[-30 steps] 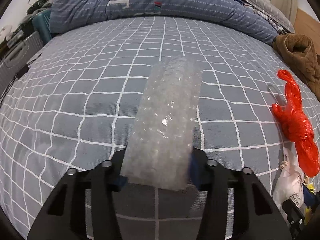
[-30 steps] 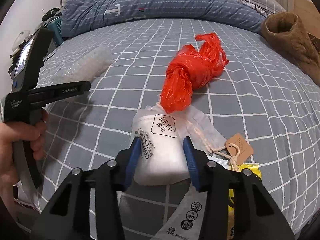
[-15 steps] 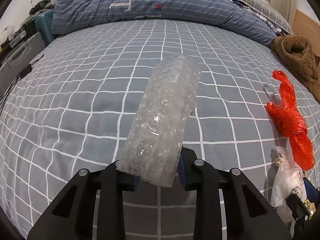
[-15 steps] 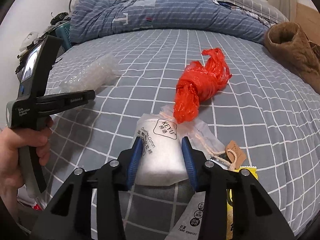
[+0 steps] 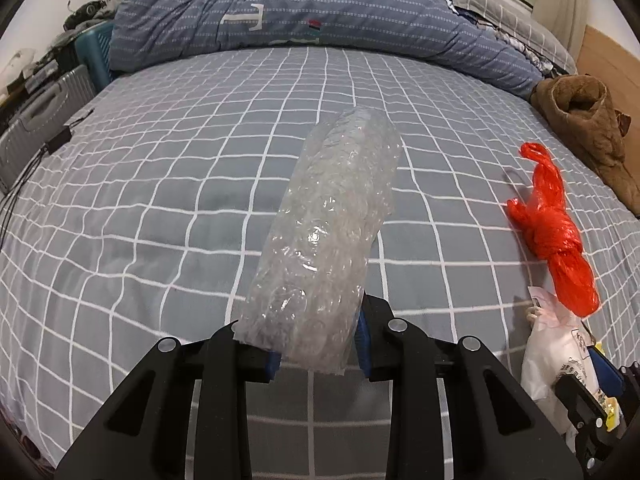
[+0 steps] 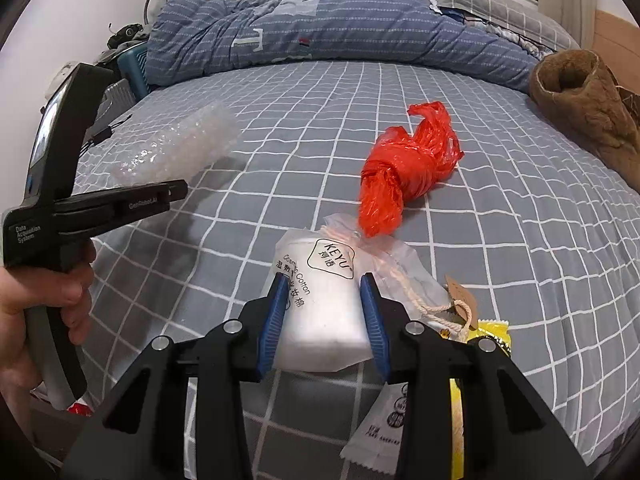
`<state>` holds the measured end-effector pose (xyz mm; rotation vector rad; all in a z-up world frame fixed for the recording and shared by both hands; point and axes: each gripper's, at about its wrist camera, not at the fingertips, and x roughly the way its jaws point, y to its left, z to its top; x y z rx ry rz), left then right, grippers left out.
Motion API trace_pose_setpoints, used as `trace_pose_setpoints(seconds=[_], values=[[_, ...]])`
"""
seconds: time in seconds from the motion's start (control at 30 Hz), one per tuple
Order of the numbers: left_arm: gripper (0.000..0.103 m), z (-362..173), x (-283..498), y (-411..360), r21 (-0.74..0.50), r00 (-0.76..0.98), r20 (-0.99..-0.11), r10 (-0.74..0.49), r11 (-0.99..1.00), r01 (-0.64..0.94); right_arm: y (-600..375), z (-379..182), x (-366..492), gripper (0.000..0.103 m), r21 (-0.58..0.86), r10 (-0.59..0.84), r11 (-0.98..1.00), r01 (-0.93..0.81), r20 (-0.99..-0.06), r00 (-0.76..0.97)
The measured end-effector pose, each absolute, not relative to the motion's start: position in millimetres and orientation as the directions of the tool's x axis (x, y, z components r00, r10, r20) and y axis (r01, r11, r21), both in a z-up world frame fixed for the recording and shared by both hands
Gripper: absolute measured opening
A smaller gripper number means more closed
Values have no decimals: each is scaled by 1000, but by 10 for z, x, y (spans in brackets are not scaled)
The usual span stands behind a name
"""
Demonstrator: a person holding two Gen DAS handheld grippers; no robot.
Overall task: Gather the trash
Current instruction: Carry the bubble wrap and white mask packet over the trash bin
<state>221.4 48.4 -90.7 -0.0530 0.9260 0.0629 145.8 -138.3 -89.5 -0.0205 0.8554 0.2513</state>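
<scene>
Where left misses: yellow packet point(image 6: 496, 340)

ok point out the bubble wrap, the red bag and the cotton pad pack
bubble wrap point(image 5: 328, 240), left wrist view, mid-roll
red bag point(image 6: 404, 176), right wrist view, knotted middle
cotton pad pack point(image 6: 324, 312), right wrist view, white front

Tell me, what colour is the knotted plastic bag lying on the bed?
Bright red-orange. The knotted plastic bag shows best in the right wrist view.
</scene>
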Motion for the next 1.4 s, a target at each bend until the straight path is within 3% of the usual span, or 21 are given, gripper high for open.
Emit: trace_pose_setpoints(seconds=[1.4], values=[[28,-812,840,104,-10,585,-811,16,999,-42,-1495,-422,545,36,83,215,973,-215,-669,712]])
